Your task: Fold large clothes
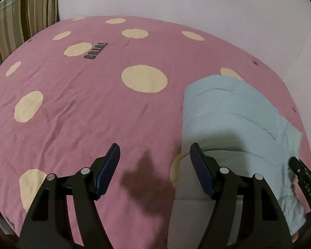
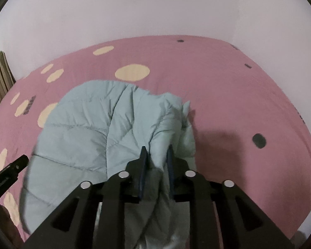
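Observation:
A light blue quilted jacket (image 2: 83,128) lies bunched on a pink bedsheet with cream dots (image 2: 228,83). My right gripper (image 2: 157,153) has its jaws close together on a raised fold of the jacket, and the fabric fills the narrow gap between the pads. In the left wrist view the jacket (image 1: 234,112) lies at the right. My left gripper (image 1: 154,146) stands open over the sheet (image 1: 72,103) at the jacket's left edge, with nothing between its fingers. Its right finger (image 1: 199,161) hangs over the jacket's border. The right gripper's tip (image 1: 300,170) shows at the far right.
A striped pillow (image 1: 20,20) leans against the pale wall (image 1: 197,0) at the bed's far left. The sheet spreads wide to the left of the jacket. The left gripper's tip (image 2: 12,168) shows at the left edge of the right wrist view.

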`<state>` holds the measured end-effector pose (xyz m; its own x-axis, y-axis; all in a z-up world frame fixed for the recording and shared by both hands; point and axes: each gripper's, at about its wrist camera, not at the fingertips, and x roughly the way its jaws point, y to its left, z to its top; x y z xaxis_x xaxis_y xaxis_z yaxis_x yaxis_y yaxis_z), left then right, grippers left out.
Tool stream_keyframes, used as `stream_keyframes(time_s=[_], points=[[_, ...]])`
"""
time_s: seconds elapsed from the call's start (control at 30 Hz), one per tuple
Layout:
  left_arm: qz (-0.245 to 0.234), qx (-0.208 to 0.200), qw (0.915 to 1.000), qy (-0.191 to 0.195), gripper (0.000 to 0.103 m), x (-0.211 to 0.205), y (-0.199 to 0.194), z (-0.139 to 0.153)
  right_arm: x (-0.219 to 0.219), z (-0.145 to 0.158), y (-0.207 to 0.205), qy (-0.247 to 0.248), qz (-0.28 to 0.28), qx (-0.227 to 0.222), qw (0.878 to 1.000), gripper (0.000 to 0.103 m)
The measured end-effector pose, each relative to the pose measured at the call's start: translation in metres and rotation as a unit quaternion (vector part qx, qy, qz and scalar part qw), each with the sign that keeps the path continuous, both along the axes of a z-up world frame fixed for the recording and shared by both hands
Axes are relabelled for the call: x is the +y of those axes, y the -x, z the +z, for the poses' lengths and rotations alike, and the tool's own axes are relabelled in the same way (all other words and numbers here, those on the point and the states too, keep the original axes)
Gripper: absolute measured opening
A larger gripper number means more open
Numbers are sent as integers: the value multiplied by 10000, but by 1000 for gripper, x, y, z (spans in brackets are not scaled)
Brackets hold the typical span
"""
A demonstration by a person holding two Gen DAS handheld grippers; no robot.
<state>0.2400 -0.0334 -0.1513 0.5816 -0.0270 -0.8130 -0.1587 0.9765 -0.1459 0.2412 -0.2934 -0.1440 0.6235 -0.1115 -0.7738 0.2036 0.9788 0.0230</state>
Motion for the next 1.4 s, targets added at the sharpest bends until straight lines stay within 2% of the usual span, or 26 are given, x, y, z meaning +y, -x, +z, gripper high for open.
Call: stream_keyframes(time_s=[0.07, 0.13, 0.23, 0.3, 0.37, 0.4, 0.43, 0.5, 0.6, 0.7, 0.8, 0.93, 1.17, 1.37, 1.4], points=[[13, -100, 9999, 54, 70, 1, 5, 9, 1, 12, 9, 34, -41, -153, 9999, 32], [49, -177, 9998, 57, 71, 1, 10, 17, 2, 22, 18, 24, -71, -293, 9995, 46], [185, -278, 9993, 162, 77, 2, 18, 24, 7, 33, 38, 35, -73, -508, 9987, 52], [216, -291, 9990, 262, 78, 1, 22, 25, 12, 34, 46, 12, -21, -562, 9984, 54], [166, -164, 9993, 305, 78, -2, 20, 21, 17, 31, 52, 11, 33, -584, 9983, 62], [164, -91, 9992, 343, 78, -2, 20, 18, 17, 29, 53, -31, 38, -593, 9982, 70], [191, -44, 9991, 363, 79, -1, 20, 15, 16, 24, 53, -88, 31, -566, 9984, 72], [335, 55, 9985, 431, 83, 3, 21, 9, 13, 13, 52, -132, -15, -433, 9990, 72], [469, 338, 9953, 777, 84, 8, 20, -10, 8, -4, 48, -320, -99, -237, 9992, 72], [550, 421, 9932, 936, 89, 7, 22, -24, 4, -25, 43, -494, -144, 5, 9987, 74], [492, 400, 9940, 894, 91, 3, 19, -29, -3, -44, 37, -663, -213, 148, 9975, 78], [491, 492, 9936, 896, 91, -1, 14, -38, -7, -59, 29, -779, -217, 229, 9965, 78], [557, 565, 9922, 957, 95, -8, 12, -54, -22, -85, 25, -1545, -262, 303, 9872, 79], [749, 515, 9905, 1030, 97, -11, 10, -58, -19, -89, 28, -1511, -284, 218, 9879, 78], [761, 505, 9904, 1041, 97, -12, 10, -58, -18, -90, 31, -1515, -289, 197, 9878, 75]])
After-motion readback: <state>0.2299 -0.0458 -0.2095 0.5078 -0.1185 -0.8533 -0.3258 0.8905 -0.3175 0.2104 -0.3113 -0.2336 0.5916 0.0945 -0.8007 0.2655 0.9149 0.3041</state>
